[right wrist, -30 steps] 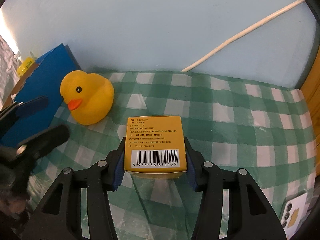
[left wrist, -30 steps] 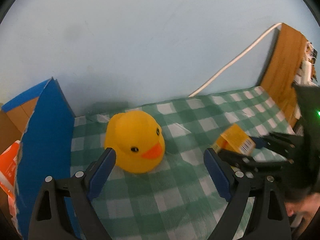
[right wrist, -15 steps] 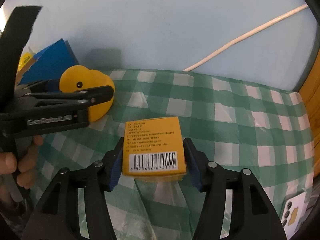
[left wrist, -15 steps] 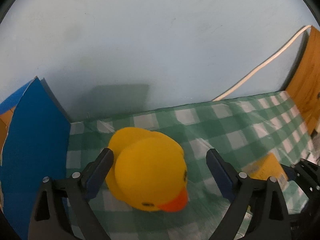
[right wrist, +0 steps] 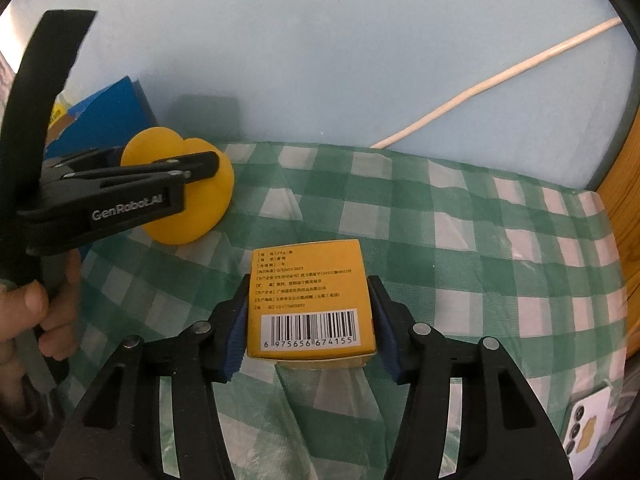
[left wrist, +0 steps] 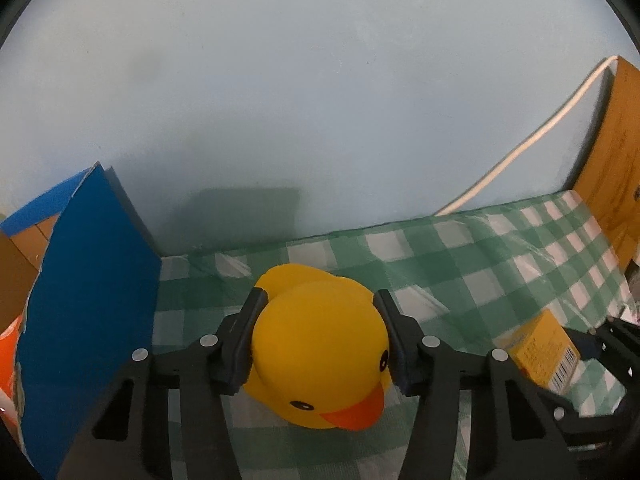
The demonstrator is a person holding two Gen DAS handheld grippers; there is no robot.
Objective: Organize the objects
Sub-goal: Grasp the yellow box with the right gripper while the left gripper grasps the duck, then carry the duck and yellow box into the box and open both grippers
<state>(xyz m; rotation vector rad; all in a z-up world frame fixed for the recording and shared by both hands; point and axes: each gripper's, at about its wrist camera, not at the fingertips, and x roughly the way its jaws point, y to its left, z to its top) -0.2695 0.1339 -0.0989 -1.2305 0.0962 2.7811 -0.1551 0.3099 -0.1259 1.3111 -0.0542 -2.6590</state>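
Observation:
A yellow rubber duck [left wrist: 320, 344] with an orange beak sits on the green checked cloth [left wrist: 500, 264]. My left gripper [left wrist: 318, 338] is shut on the duck, its pads pressed on both sides of the head. It also shows in the right wrist view [right wrist: 200, 168], with the duck [right wrist: 192, 216] at the left. My right gripper [right wrist: 306, 324] is shut on a yellow box [right wrist: 310, 300] with a barcode, which rests on the cloth [right wrist: 480, 240]. The box also shows in the left wrist view [left wrist: 544, 346] at the right.
A blue cardboard box [left wrist: 88, 320] stands to the left of the duck, against the pale blue wall. A white cable [right wrist: 500, 80] runs along the wall. A wooden panel [left wrist: 616, 152] bounds the right side. A white phone [right wrist: 588, 424] lies at the front right.
My left gripper moved forward over the duck and closed on its head. My right gripper kept its hold on the yellow box and barely moved.

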